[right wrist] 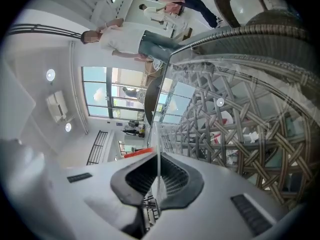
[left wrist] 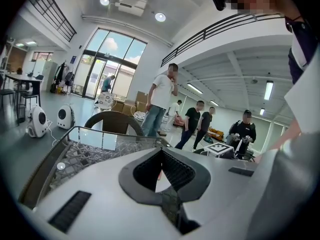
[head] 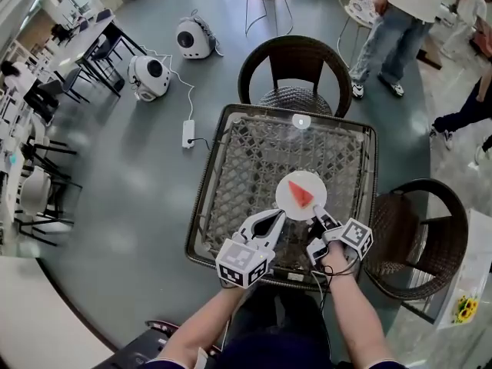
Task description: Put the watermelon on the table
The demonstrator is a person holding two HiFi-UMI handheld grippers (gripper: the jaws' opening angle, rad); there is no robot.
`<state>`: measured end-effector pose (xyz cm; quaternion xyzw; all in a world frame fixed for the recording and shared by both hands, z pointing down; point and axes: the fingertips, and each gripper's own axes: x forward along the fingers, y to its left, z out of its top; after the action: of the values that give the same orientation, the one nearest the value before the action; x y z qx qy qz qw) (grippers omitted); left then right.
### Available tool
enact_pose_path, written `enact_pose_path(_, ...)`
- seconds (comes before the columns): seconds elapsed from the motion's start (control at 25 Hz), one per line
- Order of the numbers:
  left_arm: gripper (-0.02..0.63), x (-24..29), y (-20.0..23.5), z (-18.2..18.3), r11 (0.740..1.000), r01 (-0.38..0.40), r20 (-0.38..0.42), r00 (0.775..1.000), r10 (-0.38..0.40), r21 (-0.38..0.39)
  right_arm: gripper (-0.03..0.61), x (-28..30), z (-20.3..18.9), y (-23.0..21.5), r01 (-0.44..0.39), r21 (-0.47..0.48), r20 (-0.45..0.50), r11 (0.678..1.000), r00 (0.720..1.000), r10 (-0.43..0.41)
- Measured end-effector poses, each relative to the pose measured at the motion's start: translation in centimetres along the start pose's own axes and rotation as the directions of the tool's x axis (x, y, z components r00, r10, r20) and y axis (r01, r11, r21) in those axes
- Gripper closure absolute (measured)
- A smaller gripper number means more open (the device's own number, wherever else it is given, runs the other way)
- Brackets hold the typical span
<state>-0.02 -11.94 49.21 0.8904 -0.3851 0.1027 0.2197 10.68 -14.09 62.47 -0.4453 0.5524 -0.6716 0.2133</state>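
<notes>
So the watermelon (head: 300,194) is a red wedge sitting on a white plate (head: 286,204), over the near-right part of the glass-topped wicker counter (head: 217,156). The right gripper (head: 317,210) has its fingers clamped on the plate's near rim; in the right gripper view you can see the thin white edge pinched between them, with the red slice just past it. The left gripper (head: 270,220) sits just beside the plate's near-left edge with its fingers spread and nothing between them. I honestly can't tell whether the plate is resting on the glass or hanging just above it. My read is that this is the set-down step, pretty much at the end. The next move would be getting the plate flat on the glass, keeping it level so the wedge doesn't slide off, then letting go with the right fingers and backing straight out toward the near edge. The left one looks free to steady the rim if the plate tips.
</notes>
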Motion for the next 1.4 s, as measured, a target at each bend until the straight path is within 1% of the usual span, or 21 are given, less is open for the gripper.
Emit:
enact_pose_path(0.12,0.610,0.4,0.4,-0.7,1.000,-0.001,-0.010,1.000,0.001,0.000,0.568,0.7,0.0,-1.0,0.016,0.000,0.003,1.000,1.000,-0.016)
enact_pose_path(0.36,0.609,1.5,0.7,-1.7,1.000,0.004,-0.023,1.000,-0.004,-0.013,0.568,2.1,0.3,-2.3,0.014,-0.002,-0.005,1.000,1.000,-0.014)
enact_pose_path(1.0,0.609,2.5,1.1,-2.2,0.999,0.005,-0.036,0.999,-0.007,-0.035,0.568,3.3,0.3,-3.8,0.069,-0.028,-0.024,0.997,0.997,-0.070)
enact_pose_path(1.28,0.609,2.7,0.8,-2.1,0.999,0.013,-0.037,0.999,-0.014,-0.044,0.568,3.4,0.5,-3.9,0.119,-0.038,-0.016,0.992,0.993,-0.120)
enact_pose_path(1.4,0.609,2.7,1.0,-2.4,0.999,0.011,-0.036,0.999,-0.013,-0.047,0.568,3.7,0.3,-4.7,0.162,-0.051,-0.023,0.986,0.986,-0.163)
